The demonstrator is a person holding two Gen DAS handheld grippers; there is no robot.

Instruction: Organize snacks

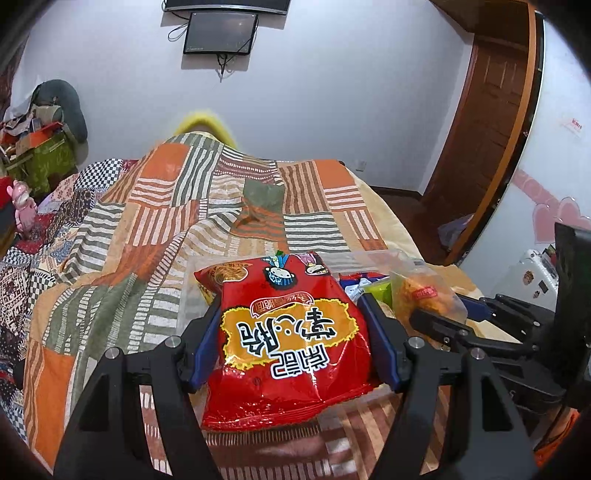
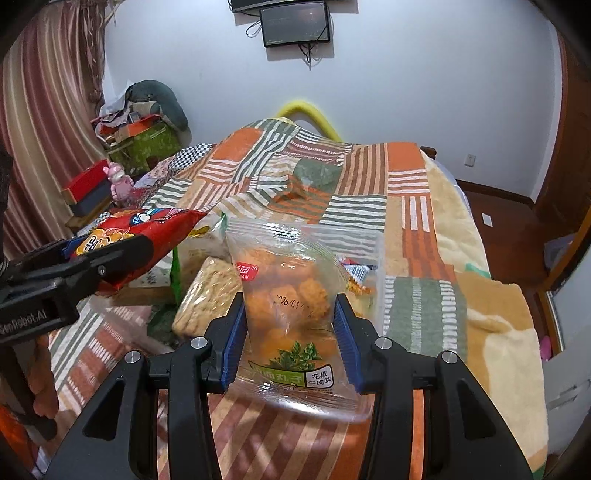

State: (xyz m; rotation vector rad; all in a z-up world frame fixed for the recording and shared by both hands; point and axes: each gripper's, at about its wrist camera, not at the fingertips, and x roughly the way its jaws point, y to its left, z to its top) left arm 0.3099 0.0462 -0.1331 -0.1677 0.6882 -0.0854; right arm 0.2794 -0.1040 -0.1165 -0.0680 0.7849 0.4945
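The left gripper [image 1: 291, 332] has its blue-padded fingers closed against both sides of a red snack bag [image 1: 288, 339], which fills the lower centre of the left wrist view with its yellow label upside down. In the right wrist view that same bag [image 2: 140, 240] juts in from the left edge, pinched in the black left gripper [image 2: 110, 258] and lifted clear of the bedding.

The right gripper [image 2: 290, 343] is clamped on a clear packet of orange snack balls [image 2: 291, 295], green leaf print along its lower edge, at lower centre of its own view. In the left wrist view the packet [image 1: 424, 295] and right gripper [image 1: 443, 321] sit at centre right, just beside the red bag.

Behind both packets, mid-frame, is a clear plastic bin [image 2: 376, 258] holding loose wrapped snacks; the small ones are too jumbled to name. Left of it lies a pale cracker pack [image 2: 210, 295], with a green-edged bag [image 2: 175, 273] beside it.

All of this rests on a striped patchwork blanket [image 2: 369, 184] over a bed. A dark screen [image 2: 295, 24] hangs on the wall at top centre.
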